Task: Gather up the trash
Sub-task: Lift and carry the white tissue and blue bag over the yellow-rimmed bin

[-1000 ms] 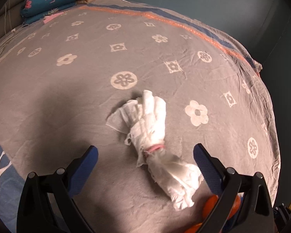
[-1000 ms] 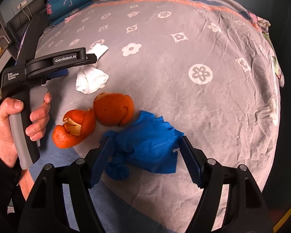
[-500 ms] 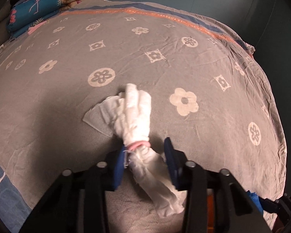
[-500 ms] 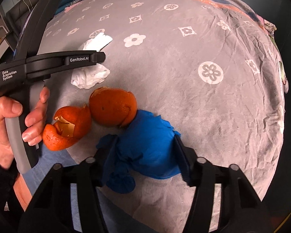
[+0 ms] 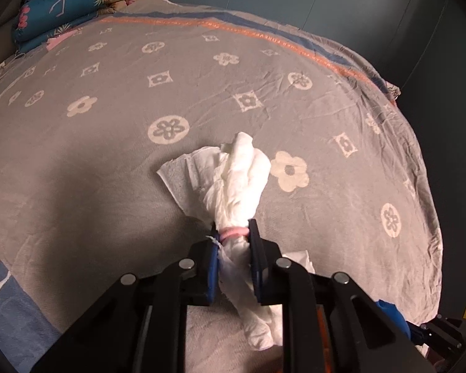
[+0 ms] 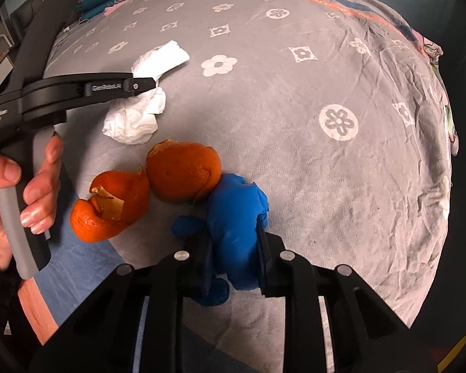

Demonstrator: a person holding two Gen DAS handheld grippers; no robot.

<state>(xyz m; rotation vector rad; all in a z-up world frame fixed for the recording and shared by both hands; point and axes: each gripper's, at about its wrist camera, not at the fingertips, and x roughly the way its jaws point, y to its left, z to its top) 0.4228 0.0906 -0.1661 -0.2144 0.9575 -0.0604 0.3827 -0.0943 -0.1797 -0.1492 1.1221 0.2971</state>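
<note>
Trash on grey flower-patterned bedspread (image 5: pixel 108 171), both tools clamped.
Left gripper (image 5: pixel 233 242), marked "GenRobot.AI", pinched white crumpled tissue bundle (image 5: pixel 242 180), long axis near-to-far; right gripper (image 6: pixel 233 242) squeezed crumpled blue glove (image 6: pixel 236 217).

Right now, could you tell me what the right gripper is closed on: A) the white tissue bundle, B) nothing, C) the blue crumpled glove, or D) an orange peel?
C: in the right wrist view the right gripper has its jaws pressed against the blue crumpled glove, beside the orange peels.
</note>
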